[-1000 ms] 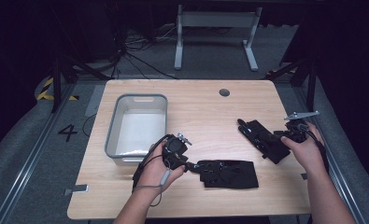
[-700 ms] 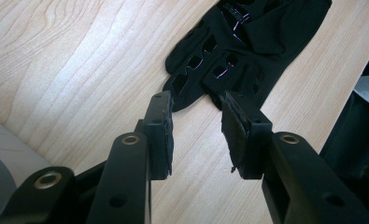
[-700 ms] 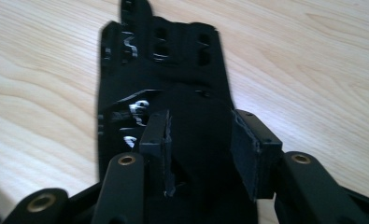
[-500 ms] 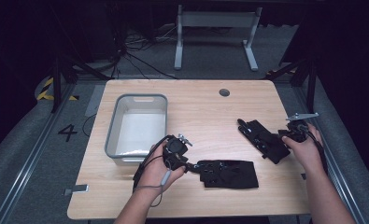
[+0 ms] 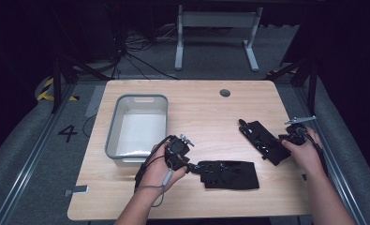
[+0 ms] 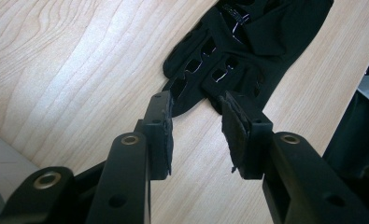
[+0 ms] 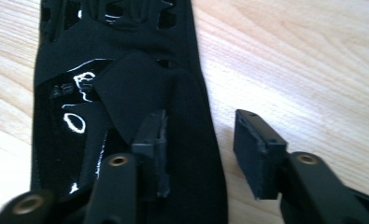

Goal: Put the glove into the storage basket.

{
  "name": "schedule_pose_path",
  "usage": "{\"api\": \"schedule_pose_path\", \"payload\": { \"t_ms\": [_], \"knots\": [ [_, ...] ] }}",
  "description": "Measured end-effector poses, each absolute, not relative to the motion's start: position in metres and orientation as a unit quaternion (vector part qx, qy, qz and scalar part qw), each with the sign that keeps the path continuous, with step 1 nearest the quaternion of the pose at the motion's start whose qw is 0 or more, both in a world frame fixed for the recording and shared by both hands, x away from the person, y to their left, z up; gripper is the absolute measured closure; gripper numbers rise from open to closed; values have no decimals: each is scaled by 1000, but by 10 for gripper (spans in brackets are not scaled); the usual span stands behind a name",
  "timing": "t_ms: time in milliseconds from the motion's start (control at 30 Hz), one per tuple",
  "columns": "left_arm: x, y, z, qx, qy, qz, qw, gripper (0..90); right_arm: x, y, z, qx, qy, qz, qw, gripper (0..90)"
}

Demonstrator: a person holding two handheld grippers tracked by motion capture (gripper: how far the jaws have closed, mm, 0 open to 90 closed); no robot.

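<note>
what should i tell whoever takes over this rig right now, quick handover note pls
Left gripper: open, jaws at the fingertip end of the near glove, not clamped on it.
Right gripper: open, jaws have just been opening and easing back; one jaw rests over the cuff edge of the far glove, no grip.
Both black gloves lie flat on the wooden table, apart from each other. The grey bin at the left holds neither glove.
Done: nothing lifted. Left: probably grasp each glove and move it, perhaps into the bin.

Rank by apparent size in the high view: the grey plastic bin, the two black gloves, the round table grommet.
1. Grey plastic bin
2. Black glove near the left gripper and black glove near the right gripper: look alike, unranked
3. Round dark table grommet
</note>
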State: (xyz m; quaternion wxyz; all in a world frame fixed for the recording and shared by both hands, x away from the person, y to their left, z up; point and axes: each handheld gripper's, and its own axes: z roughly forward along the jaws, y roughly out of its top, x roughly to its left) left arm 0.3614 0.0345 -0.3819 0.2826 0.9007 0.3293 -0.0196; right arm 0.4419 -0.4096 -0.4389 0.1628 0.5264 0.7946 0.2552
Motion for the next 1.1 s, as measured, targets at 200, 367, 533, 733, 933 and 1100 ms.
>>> {"api": "schedule_pose_path", "payload": {
  "t_ms": [200,367,533,733,933,1100],
  "knots": [
    [361,33,-382,902,328,-17,281,633,442,-410,-439,528,793,264,149,718],
    [361,33,-383,903,327,-18,280,631,440,-405,-435,520,803,246,157,845],
    [363,34,-383,902,328,-18,282,632,434,-401,-424,510,803,257,170,861],
    [363,32,-381,902,324,-17,283,632,426,-396,-408,494,804,274,184,865],
    [364,28,-381,904,319,-18,283,632,413,-383,-387,463,811,293,205,868],
    [366,25,-380,905,314,-20,286,631,400,-371,-370,435,817,303,225,870]
  ]
}}
